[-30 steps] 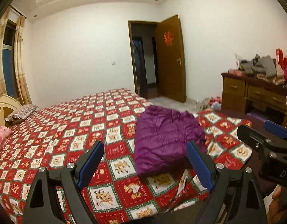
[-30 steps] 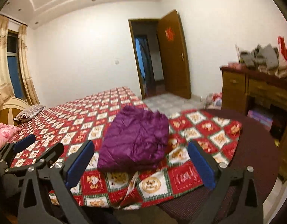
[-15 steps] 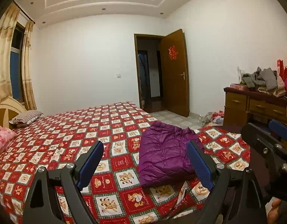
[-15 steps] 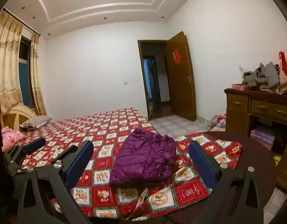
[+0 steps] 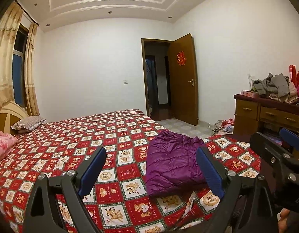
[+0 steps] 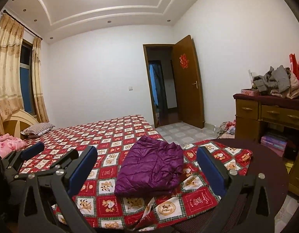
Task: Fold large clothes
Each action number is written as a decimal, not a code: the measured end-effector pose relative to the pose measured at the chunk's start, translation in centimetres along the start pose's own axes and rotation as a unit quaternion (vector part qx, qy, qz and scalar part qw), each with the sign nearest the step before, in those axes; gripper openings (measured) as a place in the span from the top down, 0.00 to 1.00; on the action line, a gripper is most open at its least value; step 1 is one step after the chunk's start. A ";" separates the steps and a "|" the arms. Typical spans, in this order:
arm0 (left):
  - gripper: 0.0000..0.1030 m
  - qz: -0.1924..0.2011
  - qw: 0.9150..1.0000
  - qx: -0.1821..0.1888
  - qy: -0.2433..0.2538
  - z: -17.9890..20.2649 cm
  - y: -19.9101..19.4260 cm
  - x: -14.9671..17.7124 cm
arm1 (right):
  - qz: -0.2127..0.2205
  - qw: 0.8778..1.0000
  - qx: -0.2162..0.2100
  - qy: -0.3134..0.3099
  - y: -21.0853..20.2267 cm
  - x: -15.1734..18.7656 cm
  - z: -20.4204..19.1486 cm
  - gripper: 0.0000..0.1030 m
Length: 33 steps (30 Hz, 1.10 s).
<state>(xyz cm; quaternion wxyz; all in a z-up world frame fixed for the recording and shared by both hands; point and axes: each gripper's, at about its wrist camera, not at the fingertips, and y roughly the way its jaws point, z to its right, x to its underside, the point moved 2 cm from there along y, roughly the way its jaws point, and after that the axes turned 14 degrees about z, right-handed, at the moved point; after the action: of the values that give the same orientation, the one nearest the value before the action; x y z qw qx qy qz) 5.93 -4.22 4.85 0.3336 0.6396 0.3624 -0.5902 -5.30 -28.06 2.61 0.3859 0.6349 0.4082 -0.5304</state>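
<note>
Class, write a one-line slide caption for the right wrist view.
Open right hand-held gripper above a folded purple quilted jacket on the red patterned bedspread.

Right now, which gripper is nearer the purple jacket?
Hard to tell; roughly level. Left gripper sits back and left of the jacket; right gripper sits back and right. Both open, neither touching.

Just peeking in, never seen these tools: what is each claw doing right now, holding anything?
Left gripper: open, holding nothing, held above the bed.
Right gripper: open, holding nothing; the purple jacket lies folded on the bedspread.
</note>
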 end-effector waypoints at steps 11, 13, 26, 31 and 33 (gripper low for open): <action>0.09 -0.001 1.000 -0.007 0.005 0.2 0.2 0.1 | -0.006 1.000 0.000 0.003 0.2 0.0 0.1 0.00; 0.09 -0.001 1.000 -0.009 0.006 0.2 0.3 0.1 | -0.006 1.000 0.001 0.002 0.1 0.0 0.2 0.00; 0.08 -0.004 1.000 -0.014 0.011 0.2 0.5 0.5 | -0.010 1.000 0.001 0.003 0.4 -0.3 0.5 0.00; 0.08 -0.003 1.000 -0.015 0.011 0.0 0.6 0.5 | -0.008 1.000 0.003 0.002 0.5 -0.4 0.8 0.00; 0.08 -0.004 1.000 -0.017 0.012 0.0 0.6 0.5 | -0.009 1.000 0.003 0.002 0.5 -0.3 0.8 0.00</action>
<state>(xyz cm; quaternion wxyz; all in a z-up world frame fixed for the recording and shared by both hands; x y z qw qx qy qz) 6.45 -4.49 4.32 0.3382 0.6392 0.3788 -0.5776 -5.20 -29.05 2.86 0.3783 0.6336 0.4129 -0.5338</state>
